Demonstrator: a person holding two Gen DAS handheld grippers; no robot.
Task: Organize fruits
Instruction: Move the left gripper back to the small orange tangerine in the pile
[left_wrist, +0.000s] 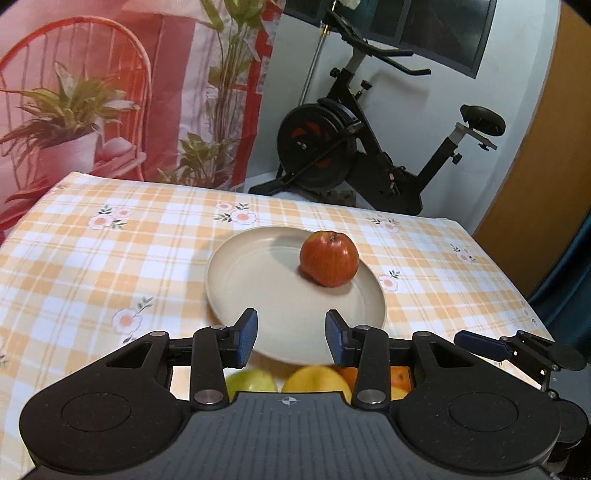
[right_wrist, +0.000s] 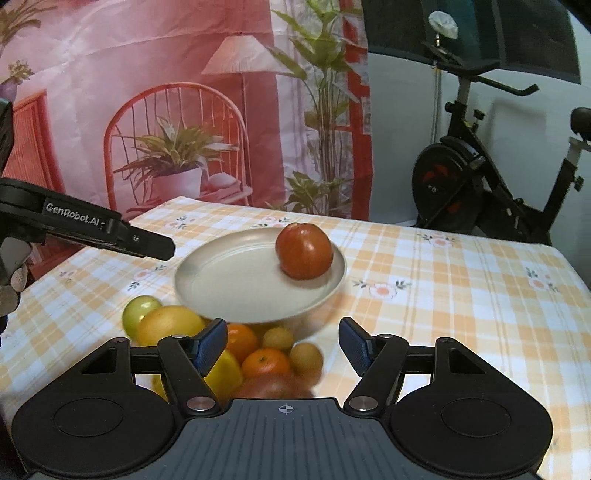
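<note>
Both jaws empty and parted, left gripper (left_wrist: 291, 334) and right gripper (right_wrist: 282, 343) above near-edge fruit pile (right_wrist: 236, 354); red apple (right_wrist: 304, 251) on plate (right_wrist: 207, 280) mid-surface; next pick: centre one fruit, close gently.

From my right tool (right_wrist: 282, 345), the counter (right_wrist: 461, 314) is wide open on the right side, so I can slide through there with nothing in the way. Right in front, the pile of fruit (right_wrist: 229, 350) sits close under my tool, and the plate (right_wrist: 229, 280) with the red apple (right_wrist: 304, 251) on it stands just behind the pile. My left tool (right_wrist: 147, 245) sticks in from the left, near the plate's edge.
</note>
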